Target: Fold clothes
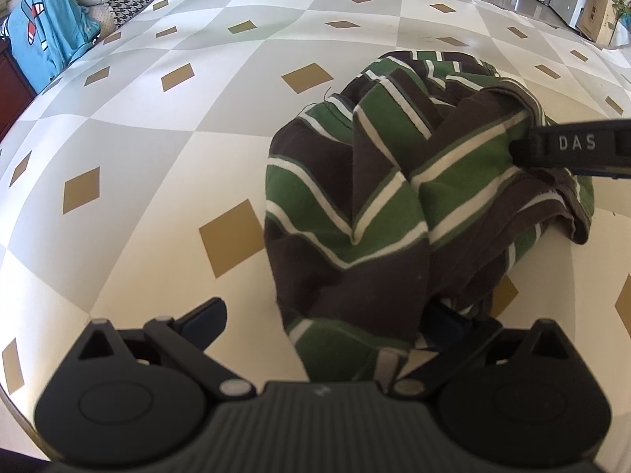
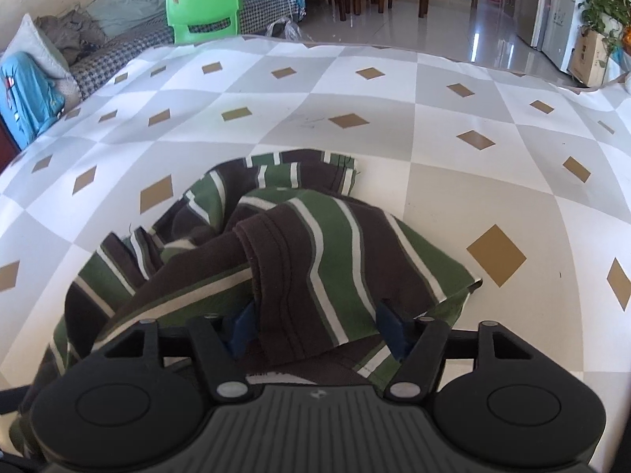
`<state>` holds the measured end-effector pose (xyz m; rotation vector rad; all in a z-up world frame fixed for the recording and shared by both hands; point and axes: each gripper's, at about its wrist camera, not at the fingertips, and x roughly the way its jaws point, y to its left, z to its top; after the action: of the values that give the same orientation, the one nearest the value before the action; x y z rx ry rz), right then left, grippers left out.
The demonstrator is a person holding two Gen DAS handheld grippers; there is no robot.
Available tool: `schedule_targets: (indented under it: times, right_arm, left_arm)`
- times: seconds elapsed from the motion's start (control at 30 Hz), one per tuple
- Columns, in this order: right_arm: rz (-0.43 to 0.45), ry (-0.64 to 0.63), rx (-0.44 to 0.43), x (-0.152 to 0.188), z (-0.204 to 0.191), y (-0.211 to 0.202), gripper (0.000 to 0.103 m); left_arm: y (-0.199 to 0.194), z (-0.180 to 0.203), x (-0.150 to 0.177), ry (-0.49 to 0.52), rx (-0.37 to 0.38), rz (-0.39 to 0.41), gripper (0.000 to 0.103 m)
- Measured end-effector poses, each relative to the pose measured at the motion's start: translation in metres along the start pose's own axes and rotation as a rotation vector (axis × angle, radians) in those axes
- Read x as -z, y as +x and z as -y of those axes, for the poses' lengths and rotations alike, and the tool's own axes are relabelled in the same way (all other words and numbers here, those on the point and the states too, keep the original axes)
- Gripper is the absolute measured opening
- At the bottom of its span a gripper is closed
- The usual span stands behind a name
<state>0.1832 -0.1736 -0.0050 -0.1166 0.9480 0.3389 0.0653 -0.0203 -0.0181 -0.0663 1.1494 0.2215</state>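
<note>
Blue garment (image 1: pixel 47 27): hanging at the upper left edge of the left wrist view, draped over furniture beside the table; it is also showing at the left edge of the right wrist view.
Table (image 1: pixel 130 149): filling most of both views, covered in a white and grey checked cloth with tan diamonds.
Green chair (image 2: pixel 205 8): standing past the far edge of the table, upper left of the right wrist view.
Left gripper (image 1: pixel 331 323): sitting at the bottom of the left wrist view; its fingers (image 1: pixel 205 321) are standing wide apart, the left one over bare table, the right one tucked under cloth, and they are not pressing on the fabric lying between them.
Striped shirt (image 1: pixel 374 205): lying crumpled on the table, brown, green and white, occupying the centre and right of the left wrist view and the lower centre of the right wrist view.
Right gripper (image 2: pixel 315 327): sitting at the bottom of the right wrist view, with a brown hemmed fold of the shirt running between its fingers (image 2: pixel 388 329); whether the blue pads are pressing on it I cannot tell. In the left wrist view it is reaching in from the right edge onto the shirt.
Potted plant (image 2: pixel 603 4): standing at the upper right of the right wrist view, beyond the table.
</note>
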Motion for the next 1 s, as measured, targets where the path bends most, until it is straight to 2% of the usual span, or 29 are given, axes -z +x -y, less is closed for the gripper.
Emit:
schedule_targets:
  times: [0.17,0.77,1.0]
  right_arm:
    - [-0.047,-0.008,-0.002,0.008,0.001,0.007,0.059]
    - [-0.143,-0.029,-0.027,0.038,-0.018,-0.012,0.059]
    - [-0.186,-0.053,-0.086,0.053,-0.03,-0.024,0.061]
  left_arm:
    - [0.003,-0.007,0.001,-0.026,0.004,-0.008,0.103]
    - [0.004,-0.039,0.009,-0.053,-0.077,0.01,0.103]
    - [0.003,-0.052,0.01,-0.078,-0.115,0.01,0.103]
